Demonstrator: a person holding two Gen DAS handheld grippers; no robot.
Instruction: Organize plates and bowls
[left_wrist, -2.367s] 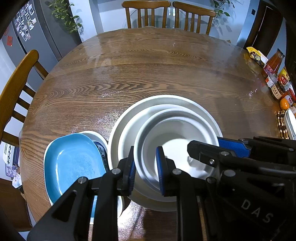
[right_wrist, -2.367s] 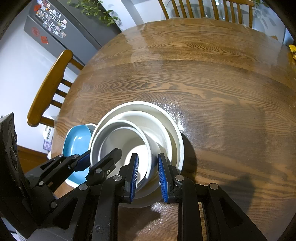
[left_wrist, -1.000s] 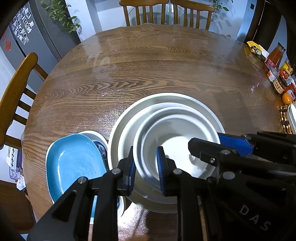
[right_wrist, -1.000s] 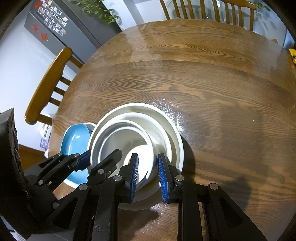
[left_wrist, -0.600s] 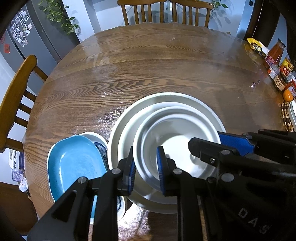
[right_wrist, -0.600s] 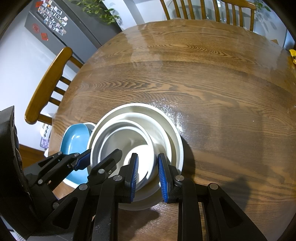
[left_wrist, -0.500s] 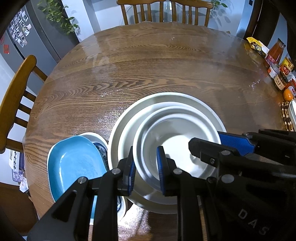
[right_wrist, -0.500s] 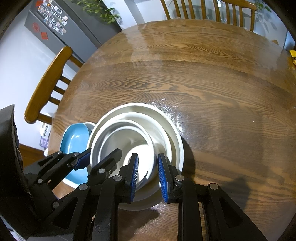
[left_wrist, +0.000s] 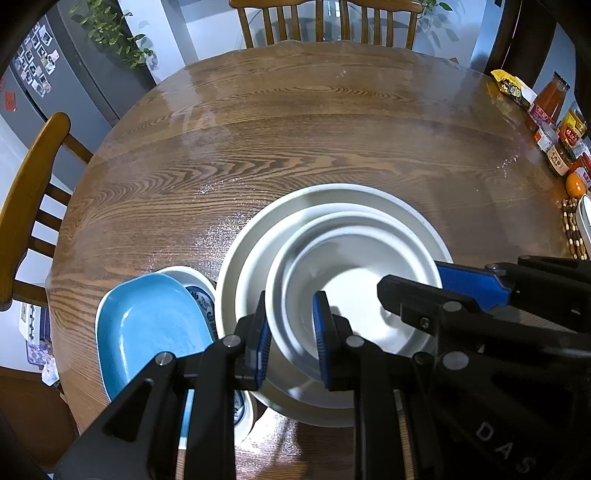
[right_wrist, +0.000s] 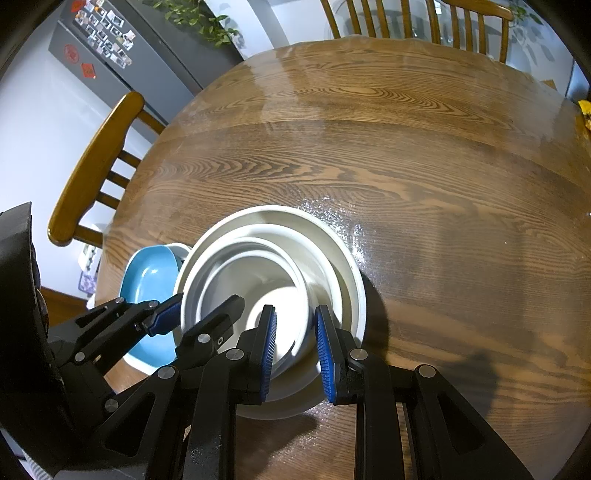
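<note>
1. The task's things sat low in both views. Three white vessels were nested: an inner bowl inside a middle bowl, both inside a wide outer dish. Just beside them at lower left, a blue dish lay on a white patterned dish.
2. The left gripper stood narrow. One blue pad was inside and one outside the near-left rim of the inner bowl, and it appeared to be closed on that rim.
3. The right gripper was likewise narrow. It straddled the same bowl's rim on the right side and appeared clamped on it. The two grips lay roughly opposite each other.
4. Handling, as judged: the bowls looked like glazed ceramic, so rigid, fairly heavy, smooth under the pads and liable to chip. The rim was the only part thin enough to pinch. Two opposed holds suited the weight better than one, and a level, straight lift would keep the inner bowl from scraping or dragging the middle one.
5. The round table was dark wood with strong grain under a glossy, reflective finish. Most of its upper half was bare, which left room to set pieces down.
6. Around it were wooden chairs at left and top, and a grey fridge with magnets at upper left, beside a leafy plant. Sauce bottles and jars stood at the right edge.
</note>
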